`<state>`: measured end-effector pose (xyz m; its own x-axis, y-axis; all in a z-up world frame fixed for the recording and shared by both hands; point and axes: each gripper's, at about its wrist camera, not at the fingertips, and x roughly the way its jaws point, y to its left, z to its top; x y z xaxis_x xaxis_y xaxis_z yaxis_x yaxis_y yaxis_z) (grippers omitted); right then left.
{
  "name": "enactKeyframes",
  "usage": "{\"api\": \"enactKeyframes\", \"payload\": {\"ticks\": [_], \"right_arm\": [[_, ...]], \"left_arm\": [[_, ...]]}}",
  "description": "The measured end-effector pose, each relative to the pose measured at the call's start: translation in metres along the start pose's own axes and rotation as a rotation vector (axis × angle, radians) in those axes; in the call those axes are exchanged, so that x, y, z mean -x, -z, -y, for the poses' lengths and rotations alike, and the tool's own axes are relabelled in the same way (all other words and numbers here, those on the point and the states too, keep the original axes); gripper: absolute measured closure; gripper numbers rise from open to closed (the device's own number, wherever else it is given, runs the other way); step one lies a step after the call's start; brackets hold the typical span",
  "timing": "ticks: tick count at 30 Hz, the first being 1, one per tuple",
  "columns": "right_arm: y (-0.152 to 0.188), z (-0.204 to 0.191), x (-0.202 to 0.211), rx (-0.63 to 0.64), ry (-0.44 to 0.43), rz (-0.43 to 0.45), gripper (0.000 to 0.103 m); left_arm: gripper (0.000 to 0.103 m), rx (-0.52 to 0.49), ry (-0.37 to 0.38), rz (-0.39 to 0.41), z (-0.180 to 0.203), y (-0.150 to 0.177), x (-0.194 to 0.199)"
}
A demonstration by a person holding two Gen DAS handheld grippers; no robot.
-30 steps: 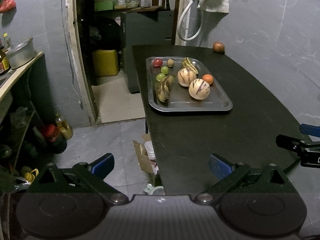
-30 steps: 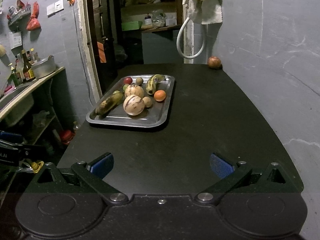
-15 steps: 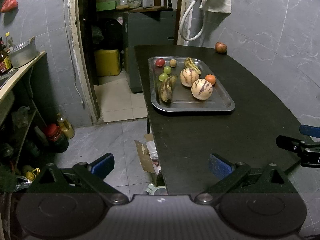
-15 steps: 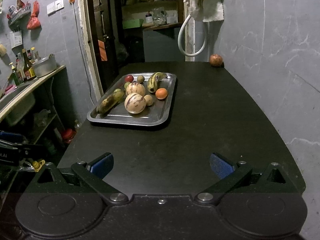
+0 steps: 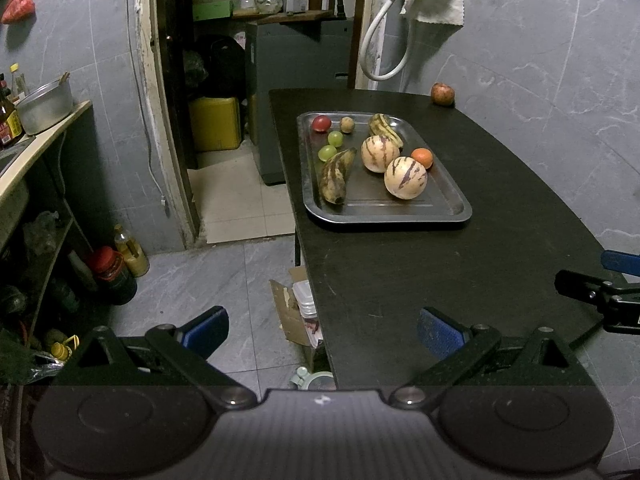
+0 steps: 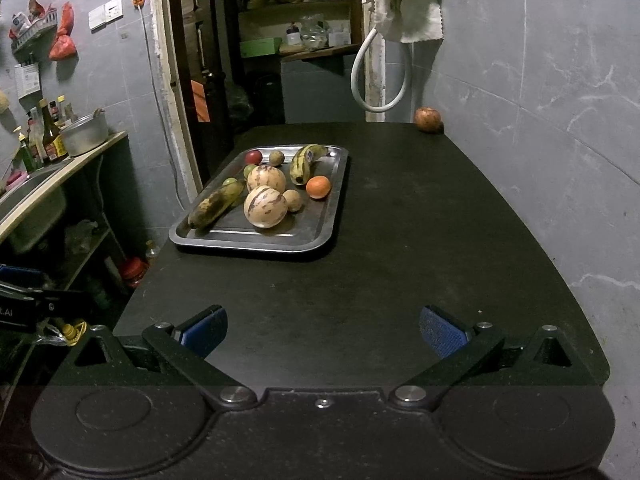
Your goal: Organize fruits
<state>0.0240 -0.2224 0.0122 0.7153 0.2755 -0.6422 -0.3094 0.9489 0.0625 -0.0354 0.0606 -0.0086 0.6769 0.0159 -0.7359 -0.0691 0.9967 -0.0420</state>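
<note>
A metal tray [image 5: 452, 216] [image 6: 320, 240] sits on the black table [image 5: 400, 280] [image 6: 400, 260], holding two striped round melons [image 5: 405, 178] [image 6: 265, 207], two bananas [image 5: 337, 176] [image 6: 304, 163], an orange [image 5: 422, 157] [image 6: 319, 187], a red fruit [image 5: 321, 123], two green grapes [image 5: 335, 138] and small brown fruits [image 6: 293, 200]. A lone reddish fruit [image 5: 442, 93] [image 6: 427, 119] lies at the table's far right corner by the wall. My left gripper [image 5: 322, 330] hangs open over the table's near-left edge. Open and empty, my right gripper [image 6: 323, 330] hovers above the table's near end.
Left of the table the floor drops away, with a cardboard box [image 5: 296, 312], jars and bottles [image 5: 116, 272]. A counter with a pot [image 5: 44, 104] [image 6: 86, 134] runs along the left. A white hose [image 6: 378, 76] hangs on the back wall. A tiled wall bounds the right.
Both views have shifted slightly: the tray and table sit a little further right in the left wrist view. No fruit has moved and both grippers stay open.
</note>
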Motion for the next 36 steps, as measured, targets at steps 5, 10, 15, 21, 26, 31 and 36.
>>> {"api": "enactKeyframes", "payload": {"ticks": [5, 10, 15, 21, 26, 31, 36], "right_arm": [[-0.0001, 0.0004, -0.0002, 0.001, -0.002, 0.000, 0.001], [-0.0001, -0.0004, -0.0002, 0.001, -0.001, 0.000, 0.001], [-0.0007, -0.0010, -0.0004, 0.001, -0.001, 0.000, 0.001], [-0.0006, -0.0012, 0.0000, 0.002, -0.001, 0.000, 0.001], [-0.0006, -0.0013, 0.0000, 0.002, -0.001, 0.000, 0.001], [-0.0006, -0.0013, 0.0003, 0.002, 0.000, 0.001, 0.001], [-0.0005, -0.0012, 0.0004, 0.003, -0.001, 0.000, 0.001]], "left_arm": [[0.001, 0.001, -0.001, 0.001, -0.0004, 0.0000, -0.0003], [0.001, 0.002, -0.002, 0.001, -0.0008, -0.0002, -0.0005], [0.001, 0.009, -0.008, 0.001, -0.0019, 0.0011, 0.0004], [0.001, 0.008, -0.008, 0.001, -0.0025, 0.0011, 0.0006], [0.001, 0.008, -0.007, 0.001, -0.0025, 0.0008, 0.0007], [0.001, 0.008, -0.008, 0.001, -0.0024, 0.0010, 0.0009], [0.001, 0.009, -0.008, 0.001, -0.0027, 0.0011, 0.0011]]}}
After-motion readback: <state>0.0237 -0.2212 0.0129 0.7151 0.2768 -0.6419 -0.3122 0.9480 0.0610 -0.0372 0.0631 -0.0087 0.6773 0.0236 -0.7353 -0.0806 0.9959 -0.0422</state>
